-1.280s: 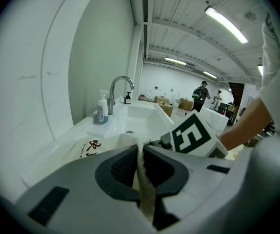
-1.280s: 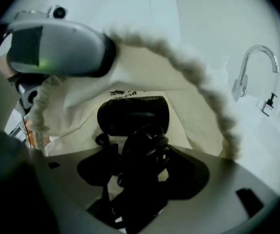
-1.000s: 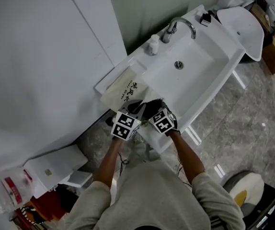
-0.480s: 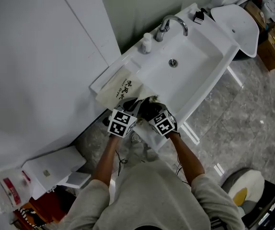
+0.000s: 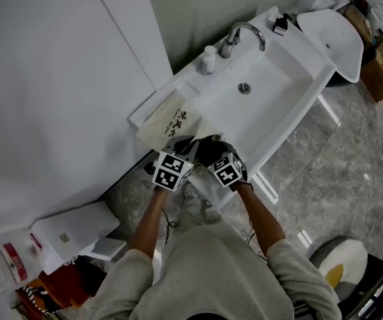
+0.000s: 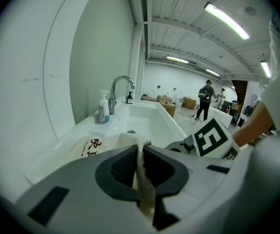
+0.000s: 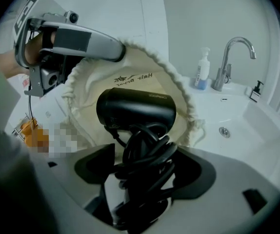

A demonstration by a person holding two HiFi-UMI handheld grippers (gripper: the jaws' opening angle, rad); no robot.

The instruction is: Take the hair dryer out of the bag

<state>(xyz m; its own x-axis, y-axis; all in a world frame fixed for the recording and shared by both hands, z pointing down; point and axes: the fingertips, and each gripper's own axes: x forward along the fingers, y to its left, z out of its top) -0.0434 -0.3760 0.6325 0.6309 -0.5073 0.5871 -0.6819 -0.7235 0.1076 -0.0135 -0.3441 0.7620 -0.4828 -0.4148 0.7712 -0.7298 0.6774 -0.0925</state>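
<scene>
White glossy washbasin (image 5: 271,92) counter carries the cream cloth drawstring bag (image 7: 130,77). The matte black hair dryer (image 7: 137,108) sits in its mouth. At ten o'clock, my left gripper (image 6: 141,152) pinches the soft rim. My right gripper (image 7: 145,165) has just been opening and straddles the coiled rubbery cord (image 7: 147,147) unclamped. Next, I judge: squeeze firmly, draw toward six o'clock.

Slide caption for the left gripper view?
Left gripper shut on the rim of the cream cloth bag beside the white sink.
</scene>
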